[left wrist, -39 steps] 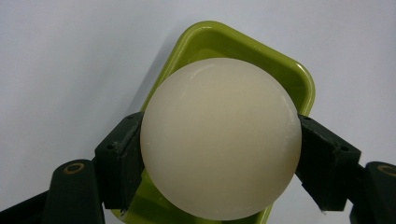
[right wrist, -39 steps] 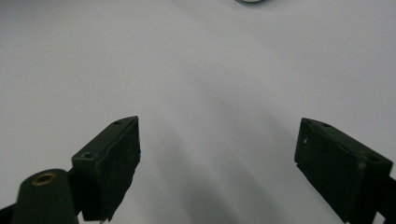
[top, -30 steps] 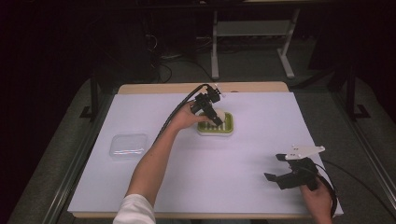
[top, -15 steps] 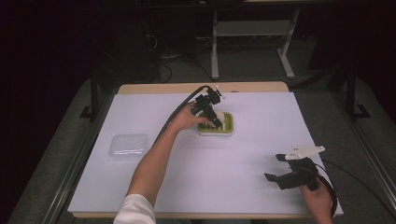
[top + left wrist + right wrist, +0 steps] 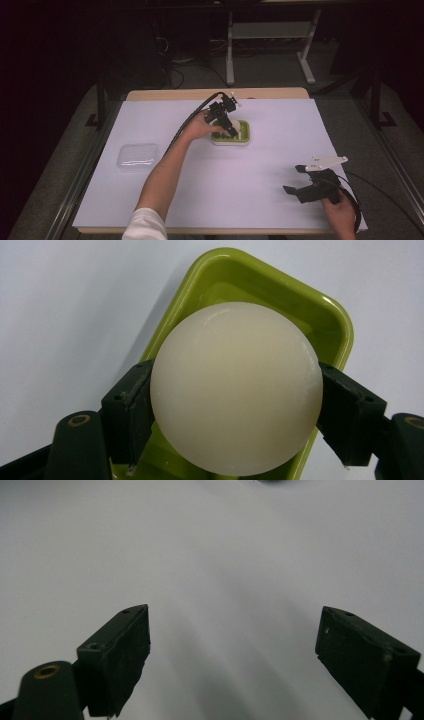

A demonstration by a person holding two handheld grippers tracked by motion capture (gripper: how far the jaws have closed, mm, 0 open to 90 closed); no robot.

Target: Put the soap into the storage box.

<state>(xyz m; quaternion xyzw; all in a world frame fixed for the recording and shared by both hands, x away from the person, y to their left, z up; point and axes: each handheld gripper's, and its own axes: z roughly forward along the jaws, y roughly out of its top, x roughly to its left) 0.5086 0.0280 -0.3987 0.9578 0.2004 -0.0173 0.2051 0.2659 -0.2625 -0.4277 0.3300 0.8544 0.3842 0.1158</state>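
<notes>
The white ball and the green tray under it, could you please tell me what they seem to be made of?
The white ball, held in the left claw, looks like matte, slightly translucent plastic, perhaps rubber: smooth, seamless, with a soft glow and no sharp highlights. The green tray looks like glossy moulded plastic: bright glints run along its rounded rim.

White ball (image 5: pixel 235 387) hides most of green tray (image 5: pixel 280 300); tray btm cut off.

Your ball (image 5: pixel 235 390) looks smooth and matt – its green tray (image 5: pixel 330 320) is glossy plastic, the sheet (image 5: pixel 280 150) matt paper.
</notes>
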